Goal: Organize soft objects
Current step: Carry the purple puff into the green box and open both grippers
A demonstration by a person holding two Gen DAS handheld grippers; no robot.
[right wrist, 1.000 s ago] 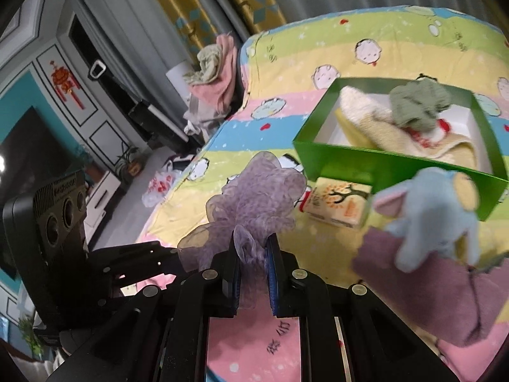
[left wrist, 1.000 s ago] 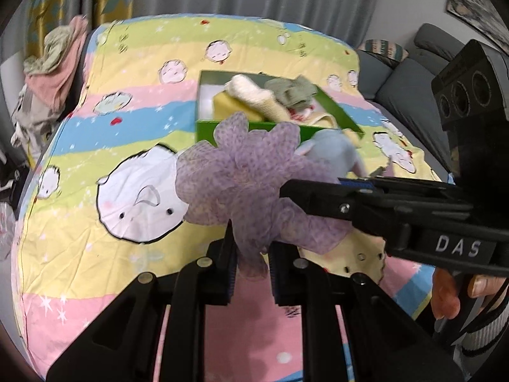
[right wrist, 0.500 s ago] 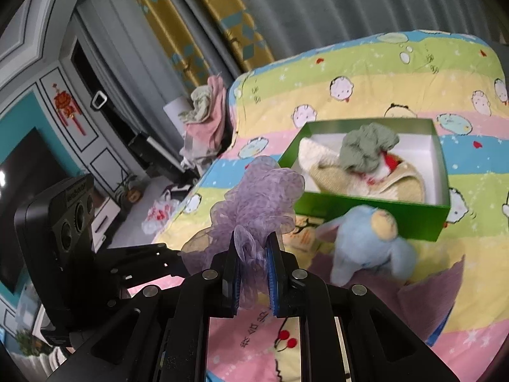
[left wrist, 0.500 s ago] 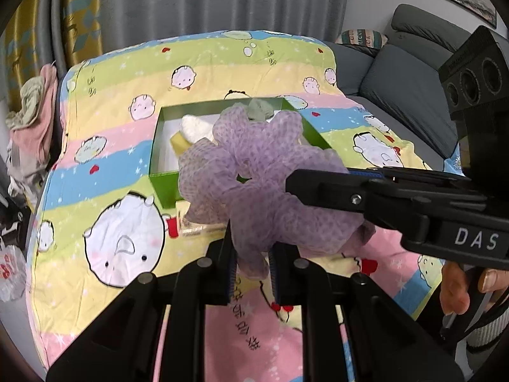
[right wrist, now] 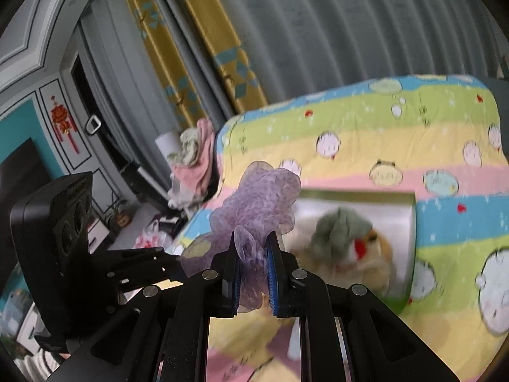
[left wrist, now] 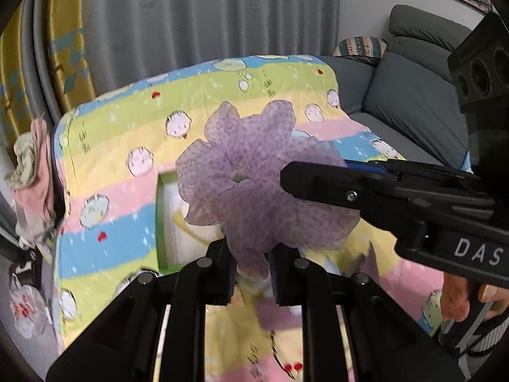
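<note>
A purple mesh bath pouf [left wrist: 254, 187] hangs in the air between both grippers. My left gripper [left wrist: 253, 264] is shut on its lower frill. My right gripper [right wrist: 253, 254] is shut on another frill of the purple pouf [right wrist: 257, 203], and it reaches in from the right in the left wrist view. Behind the pouf lies the green box [right wrist: 410, 242] with white inside; it holds a grey-green cloth [right wrist: 340, 229] and a cream towel [right wrist: 375, 254]. Most of the green box [left wrist: 160, 222] is hidden by the pouf in the left wrist view.
A striped cartoon blanket [left wrist: 127, 133] covers the bed. A pink and green clothes pile [left wrist: 31, 165] sits at its left edge. A grey sofa [left wrist: 413, 95] stands at the right, curtains [left wrist: 191, 16] behind. A hand [left wrist: 458, 299] holds the right gripper.
Both grippers have risen with the pouf and tilted up, so the box sits lower and more hidden. The blue plush elephant and small printed box have dropped out of view.
</note>
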